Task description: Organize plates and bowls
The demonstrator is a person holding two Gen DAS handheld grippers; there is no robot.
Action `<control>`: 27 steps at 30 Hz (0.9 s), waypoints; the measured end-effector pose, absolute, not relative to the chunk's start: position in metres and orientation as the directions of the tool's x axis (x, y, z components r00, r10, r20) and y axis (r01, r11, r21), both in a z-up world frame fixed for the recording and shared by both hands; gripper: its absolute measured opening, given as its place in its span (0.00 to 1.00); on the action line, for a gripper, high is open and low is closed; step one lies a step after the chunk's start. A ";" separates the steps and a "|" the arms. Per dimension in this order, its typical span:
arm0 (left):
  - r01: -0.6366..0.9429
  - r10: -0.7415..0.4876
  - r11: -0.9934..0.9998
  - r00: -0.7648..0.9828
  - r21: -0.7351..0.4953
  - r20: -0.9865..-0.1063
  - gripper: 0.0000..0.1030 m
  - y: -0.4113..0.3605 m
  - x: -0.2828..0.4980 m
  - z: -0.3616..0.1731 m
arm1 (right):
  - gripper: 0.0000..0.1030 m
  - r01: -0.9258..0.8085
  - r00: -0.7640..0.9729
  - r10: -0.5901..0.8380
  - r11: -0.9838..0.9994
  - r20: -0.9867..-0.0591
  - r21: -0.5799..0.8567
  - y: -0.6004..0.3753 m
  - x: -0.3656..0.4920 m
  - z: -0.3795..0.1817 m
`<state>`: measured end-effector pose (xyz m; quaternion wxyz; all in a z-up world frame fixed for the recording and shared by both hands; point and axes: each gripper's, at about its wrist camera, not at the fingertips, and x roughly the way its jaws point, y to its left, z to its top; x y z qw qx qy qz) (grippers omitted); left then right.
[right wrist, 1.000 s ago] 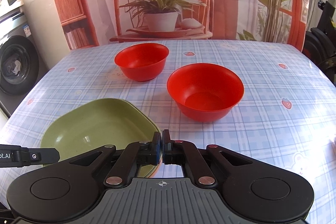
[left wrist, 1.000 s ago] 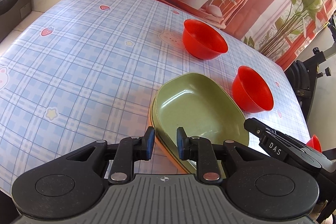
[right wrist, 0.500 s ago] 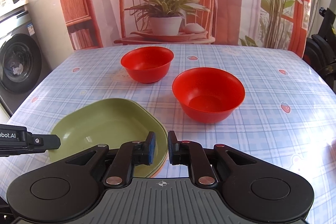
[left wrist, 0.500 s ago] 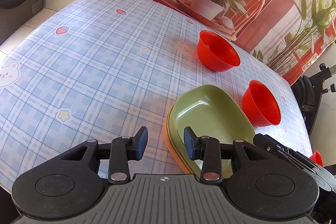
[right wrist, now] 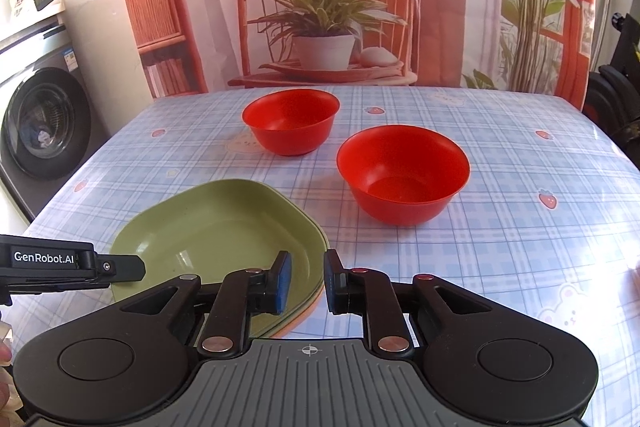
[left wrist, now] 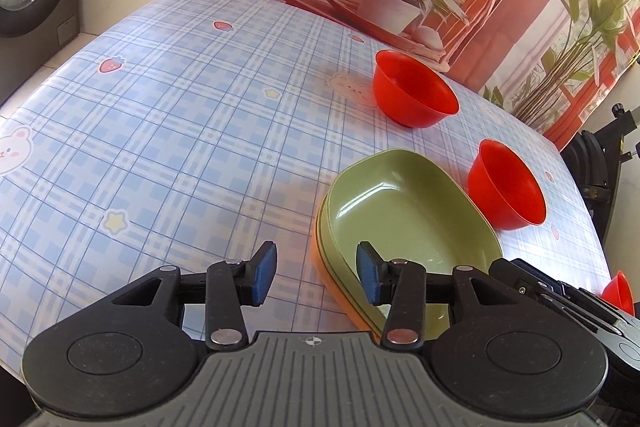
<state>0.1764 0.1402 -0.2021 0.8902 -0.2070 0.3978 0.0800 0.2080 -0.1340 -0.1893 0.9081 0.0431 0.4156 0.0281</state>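
1. Left gripper (left wrist: 316, 277): black jointed arms tipped with ribbed blue pads, jaws opening, the gap straddling the near left rim of the plate stack with neither pad pressing on it.
2. Right gripper (right wrist: 307, 281): same build, jaws parting by a narrow gap at the stack's near right edge; the pads do not press on the rim.
3. Green plate (left wrist: 408, 215): glossy, smooth, a rounded-corner squarish shape with a shallow well, lying on top of an orange plate (left wrist: 320, 263) of the same outline, of which only a thin edge shows beneath.
4. Near red bowl (right wrist: 402, 173): round, deep, shiny plastic, upright on the table just beyond the stack to its right.
5. Far red bowl (right wrist: 291, 121): same form, standing further back, apart from the first.
6. A third red rim (left wrist: 618, 293) peeks out at the left view's right edge; what it is cannot be told.
7. Tablecloth (left wrist: 180, 131): slick blue-and-white plaid printed with strawberries, stars and bears.
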 end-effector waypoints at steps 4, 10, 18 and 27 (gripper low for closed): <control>-0.316 -0.028 0.894 0.670 -0.319 -0.742 0.46 0.141 0.176 -0.203 | 0.19 -0.007 0.648 0.077 0.995 -0.758 0.095 -0.134 0.207 -0.193; -0.319 -0.041 0.895 0.637 -0.312 -0.770 0.49 0.140 0.178 -0.216 | 0.18 0.020 0.631 0.071 0.994 -0.773 0.108 -0.139 0.207 -0.201; -0.333 -0.052 0.879 0.643 -0.340 -0.764 0.52 0.145 0.177 -0.218 | 0.18 0.030 0.644 0.058 0.994 -0.763 0.102 -0.142 0.205 -0.200; -0.301 0.008 0.900 0.734 -0.316 -0.679 0.47 0.157 0.180 -0.166 | 0.17 0.058 0.694 0.071 0.986 -0.717 0.154 -0.156 0.211 -0.171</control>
